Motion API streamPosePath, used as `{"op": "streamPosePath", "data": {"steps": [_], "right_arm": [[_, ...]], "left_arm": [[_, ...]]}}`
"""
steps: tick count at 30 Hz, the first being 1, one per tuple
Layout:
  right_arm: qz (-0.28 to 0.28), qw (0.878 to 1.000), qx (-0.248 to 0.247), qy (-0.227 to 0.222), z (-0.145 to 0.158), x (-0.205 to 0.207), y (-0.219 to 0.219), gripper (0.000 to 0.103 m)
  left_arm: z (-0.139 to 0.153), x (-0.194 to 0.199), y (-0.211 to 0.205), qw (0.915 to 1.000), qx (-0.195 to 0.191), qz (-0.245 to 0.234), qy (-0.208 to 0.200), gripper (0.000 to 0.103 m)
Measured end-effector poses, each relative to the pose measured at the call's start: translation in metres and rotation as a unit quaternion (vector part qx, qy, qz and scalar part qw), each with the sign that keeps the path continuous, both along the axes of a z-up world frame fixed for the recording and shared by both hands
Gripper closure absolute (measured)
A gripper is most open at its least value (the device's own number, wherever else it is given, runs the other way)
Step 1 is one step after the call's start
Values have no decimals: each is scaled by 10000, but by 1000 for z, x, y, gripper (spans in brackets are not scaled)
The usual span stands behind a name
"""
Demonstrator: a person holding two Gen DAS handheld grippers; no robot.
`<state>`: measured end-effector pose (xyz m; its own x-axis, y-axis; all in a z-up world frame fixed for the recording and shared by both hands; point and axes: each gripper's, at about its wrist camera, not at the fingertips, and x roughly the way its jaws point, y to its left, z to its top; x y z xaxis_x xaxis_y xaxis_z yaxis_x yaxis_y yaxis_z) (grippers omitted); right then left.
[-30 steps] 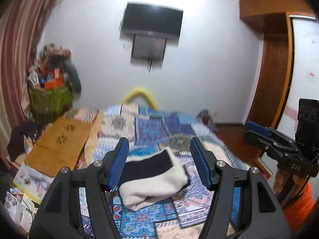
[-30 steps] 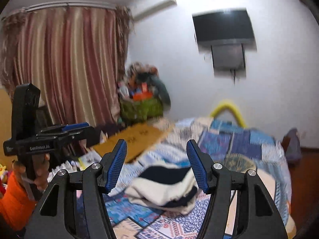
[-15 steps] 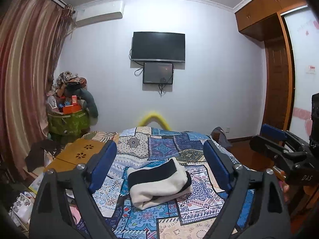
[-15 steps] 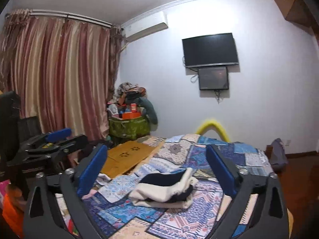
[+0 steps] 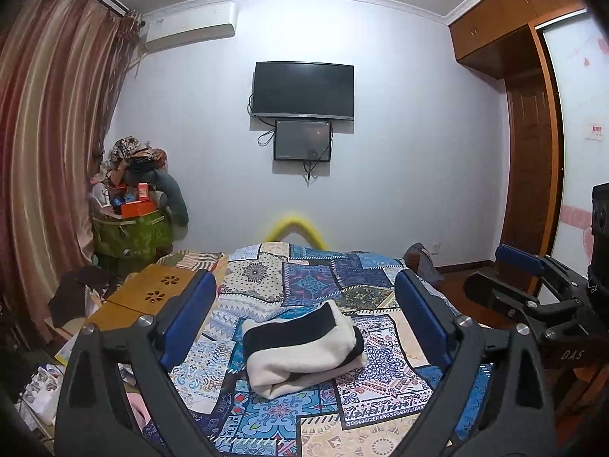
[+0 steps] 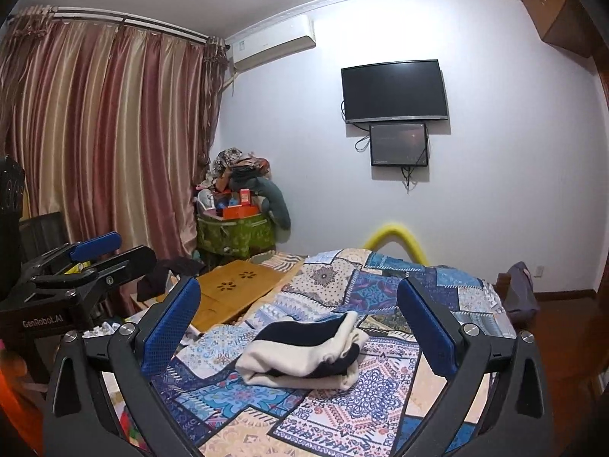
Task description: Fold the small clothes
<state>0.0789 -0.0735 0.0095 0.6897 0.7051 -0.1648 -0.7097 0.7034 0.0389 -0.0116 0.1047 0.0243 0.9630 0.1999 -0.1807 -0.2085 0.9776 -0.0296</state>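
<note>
Patchwork bedspread (image 5: 304, 285) | folded garment (image 5: 302, 346) – ahead, between spread jaws – untouched

1 folded garment (image 5: 304, 346), 2 grippers (image 5: 304, 318) (image 6: 300, 323), 2 screens (image 5: 303, 89) (image 5: 302, 140), 1 quilt (image 5: 323, 282) and 1 basket (image 5: 129, 234) are counted.

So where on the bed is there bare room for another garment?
The patchwork quilt lies bare beyond the folded garment, toward the wall, and on its near side below the bundle. The left edge is crowded: wooden lap tray, then the piled green basket.
</note>
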Motion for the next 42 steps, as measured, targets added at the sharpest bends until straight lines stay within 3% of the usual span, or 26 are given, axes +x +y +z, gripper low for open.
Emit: {"op": "streamPosePath", "data": {"steps": [13, 42], "right_arm": [[-53, 10000, -38, 36, -1, -3, 3, 1], [-108, 9999, -50, 122, 1, -3, 1, 0]], "left_arm": [[-8, 4, 2, 10000, -77, 45, 17, 1], [-10, 9, 0, 9999, -87, -48, 88, 0]]}}
